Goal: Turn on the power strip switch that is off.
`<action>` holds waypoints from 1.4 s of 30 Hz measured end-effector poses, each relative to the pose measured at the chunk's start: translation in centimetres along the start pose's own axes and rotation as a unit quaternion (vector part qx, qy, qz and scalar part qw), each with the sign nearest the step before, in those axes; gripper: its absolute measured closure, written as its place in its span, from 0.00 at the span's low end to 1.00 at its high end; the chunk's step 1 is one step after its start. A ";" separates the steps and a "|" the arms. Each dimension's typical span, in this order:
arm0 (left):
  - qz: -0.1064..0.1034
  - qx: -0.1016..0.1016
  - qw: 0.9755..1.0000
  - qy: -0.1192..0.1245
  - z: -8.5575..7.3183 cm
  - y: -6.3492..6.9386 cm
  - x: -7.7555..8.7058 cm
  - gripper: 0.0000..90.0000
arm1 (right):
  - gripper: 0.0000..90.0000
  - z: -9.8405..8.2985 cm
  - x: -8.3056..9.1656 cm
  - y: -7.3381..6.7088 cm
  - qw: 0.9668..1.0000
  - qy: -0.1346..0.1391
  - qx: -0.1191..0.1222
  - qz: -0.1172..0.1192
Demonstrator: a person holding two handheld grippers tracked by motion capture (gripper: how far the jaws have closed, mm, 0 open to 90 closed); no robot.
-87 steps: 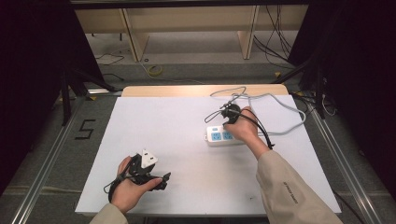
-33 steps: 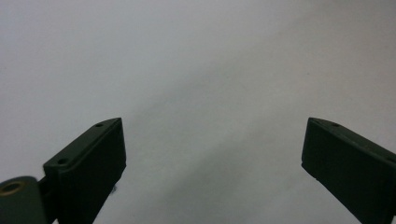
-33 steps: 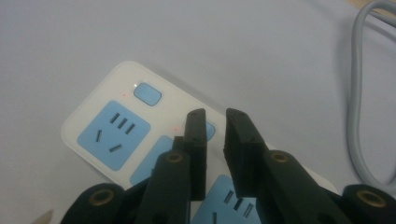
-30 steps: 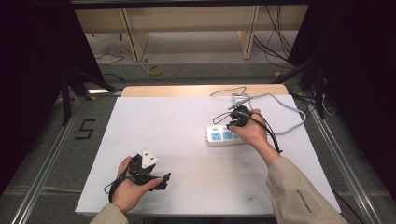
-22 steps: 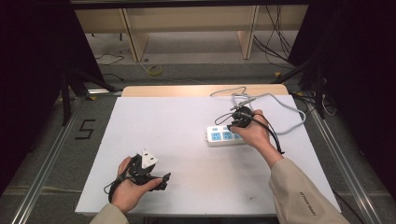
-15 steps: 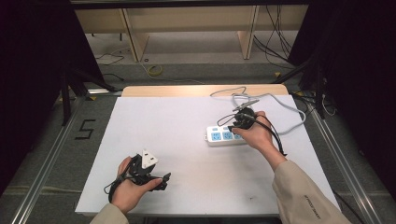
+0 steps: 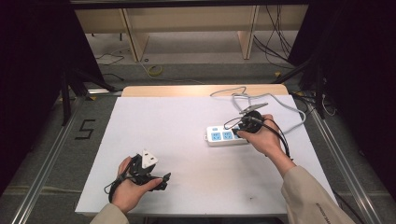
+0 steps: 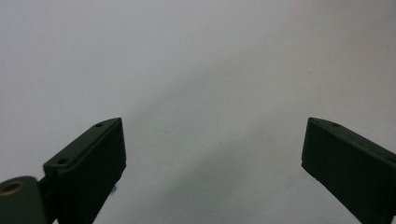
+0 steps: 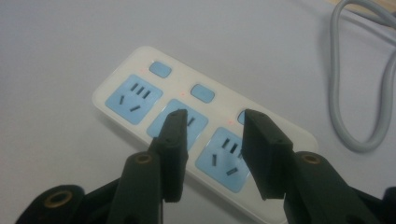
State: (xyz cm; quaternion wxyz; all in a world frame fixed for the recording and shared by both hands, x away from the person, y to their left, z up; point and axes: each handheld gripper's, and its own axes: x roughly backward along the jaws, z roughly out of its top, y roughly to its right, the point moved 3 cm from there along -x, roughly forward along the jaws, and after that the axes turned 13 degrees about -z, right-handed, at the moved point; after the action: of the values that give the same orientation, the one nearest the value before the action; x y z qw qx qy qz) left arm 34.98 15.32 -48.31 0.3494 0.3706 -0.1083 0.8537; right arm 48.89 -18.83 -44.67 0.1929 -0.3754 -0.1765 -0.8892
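Observation:
A white power strip (image 7: pixel 223 136) with three blue sockets and blue switches lies on the right half of the white table (image 7: pixel 168 121). In the right gripper view the strip (image 9: pixel 135 95) sits just under my right gripper (image 9: pixel 212 116). Its jaws have just been opening and stand apart above the middle and right sockets, with nothing between them. In the high view my right gripper (image 7: pixel 240 132) hovers at the strip's right end. My left gripper (image 7: pixel 162 179) rests near the front left of the table. Its jaws (image 8: pixel 212 126) are wide apart over bare tabletop.
A grey cable (image 7: pixel 289 106) loops from the strip across the back right corner of the table; it also curves past the strip (image 9: pixel 359 116) in the right gripper view. A wooden strip (image 7: pixel 201 90) edges the table's far side. Shelving and loose cables lie on the floor beyond.
My right hand has drifted a little to the right along the power strip and its jaws have spread apart. The left hand and the strip have stayed in place.

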 end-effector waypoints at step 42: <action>0.002 0.002 1.000 -0.004 -0.2 -0.1 0.0 0.07 | 0.46 -7.6 6.1 1.4 0.998 0.055 -0.026 0.029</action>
State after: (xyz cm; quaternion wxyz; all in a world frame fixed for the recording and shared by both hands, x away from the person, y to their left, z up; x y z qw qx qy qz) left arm 34.92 15.45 -48.39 0.3467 0.3744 -0.1085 0.8531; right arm 41.08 -24.84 -44.98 0.2179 -0.3360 -0.1313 -0.9069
